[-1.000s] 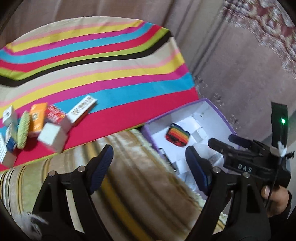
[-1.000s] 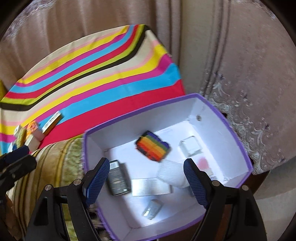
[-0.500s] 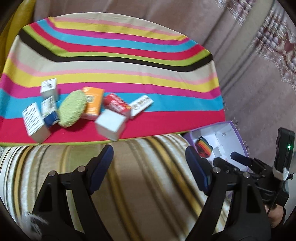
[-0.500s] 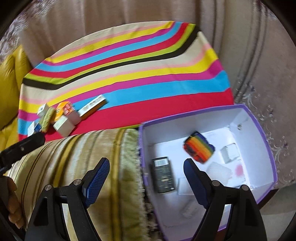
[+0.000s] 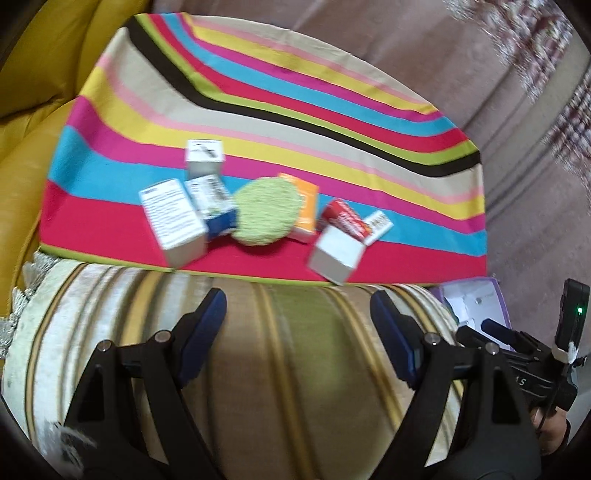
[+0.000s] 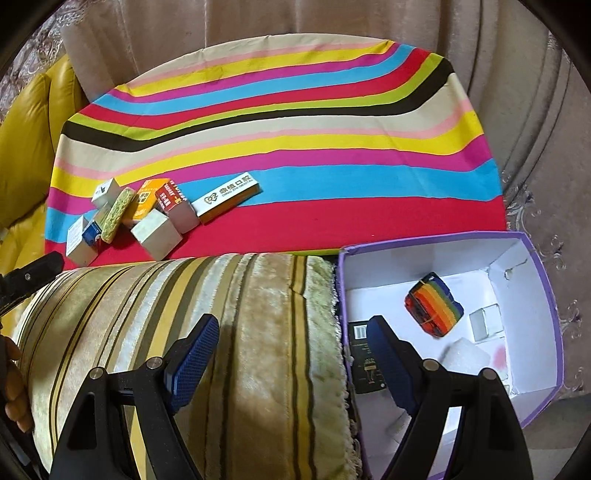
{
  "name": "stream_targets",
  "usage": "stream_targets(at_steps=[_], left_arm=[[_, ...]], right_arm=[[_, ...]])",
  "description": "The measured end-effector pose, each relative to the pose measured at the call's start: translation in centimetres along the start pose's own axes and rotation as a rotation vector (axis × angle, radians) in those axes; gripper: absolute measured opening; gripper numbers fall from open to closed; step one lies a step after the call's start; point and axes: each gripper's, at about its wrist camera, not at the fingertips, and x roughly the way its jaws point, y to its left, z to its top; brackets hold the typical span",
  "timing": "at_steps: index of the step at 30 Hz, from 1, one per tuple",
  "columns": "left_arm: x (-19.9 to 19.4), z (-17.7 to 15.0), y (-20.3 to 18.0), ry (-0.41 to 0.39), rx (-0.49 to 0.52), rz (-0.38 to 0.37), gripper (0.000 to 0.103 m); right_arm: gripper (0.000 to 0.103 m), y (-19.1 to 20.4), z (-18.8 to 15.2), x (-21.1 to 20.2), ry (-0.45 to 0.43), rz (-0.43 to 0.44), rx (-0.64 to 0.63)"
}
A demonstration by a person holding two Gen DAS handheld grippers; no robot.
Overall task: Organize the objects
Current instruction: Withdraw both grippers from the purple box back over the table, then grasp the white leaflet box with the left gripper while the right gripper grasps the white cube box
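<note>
My left jaws [image 5: 297, 334] stand released with nothing between them, hanging over the striped plush cushion [image 5: 258, 350] at the near edge of the scene. My right jaws [image 6: 291, 354] are released and empty too, straddling the seam where that cushion [image 6: 221, 332] meets the purple box [image 6: 546, 280] at the near right.

I judge this to be the reach for another piece: the box already holds a rainbow-striped pouch [image 6: 434, 308], a dark card packet [image 6: 364, 363], a small white box [image 6: 484, 323] and a few pale things I cannot name, while a cluster waits on the striped tabletop [image 5: 332, 110] just beyond the cushion.

From the left wrist view, the nearest piece is a plain white carton [image 5: 336, 254] at the tabletop's near edge, tilted, with a red carton [image 5: 347, 219] touching its far side and a long white dental box [image 5: 376, 225] behind that. Left of them lie a round green scrubbing pad [image 5: 267, 210] leaning on an orange carton [image 5: 306, 206], a blue-and-white carton [image 5: 216, 205], a printed white carton [image 5: 173, 218] and, farther back, a small white box [image 5: 205, 157].

The next move calls for carrying the left jaws forward over the cushion and lining them square to one carton's flat sides. The pieces crowd and touch, so closing on one risks nudging its neighbours; the white carton at the near edge looks the freest. This view is blurred, so finer details escape me. A yellow sofa [image 5: 33, 110] lies at far left, curtains [image 6: 295, 18] behind.
</note>
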Motion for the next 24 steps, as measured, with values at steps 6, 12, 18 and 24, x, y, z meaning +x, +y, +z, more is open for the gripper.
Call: stream_targets(at_steps=[6,12,18,24], left_arm=[[0.2,0.7,3.1,0.005,-0.036,0.041,0.083],[0.4,1.5,5.8,0.007,-0.043,0.098,0.083],[0.8,2.3,8.0,0.025,-0.016,0.139,0.083],[2.2,3.3,8.4,0.092,0.084,0.144,0.083]], right_arm=[[0.083,1.0,0.6,0.9,0.02,0.006,-0.013],[0.083,1.9,1.5,1.7,0.029,0.02,-0.013],[0.083,3.0,2.5,2.9,0.036,0.056,-0.003],[0.083,3.8,3.5,4.4,0.062,0.097,0.034]])
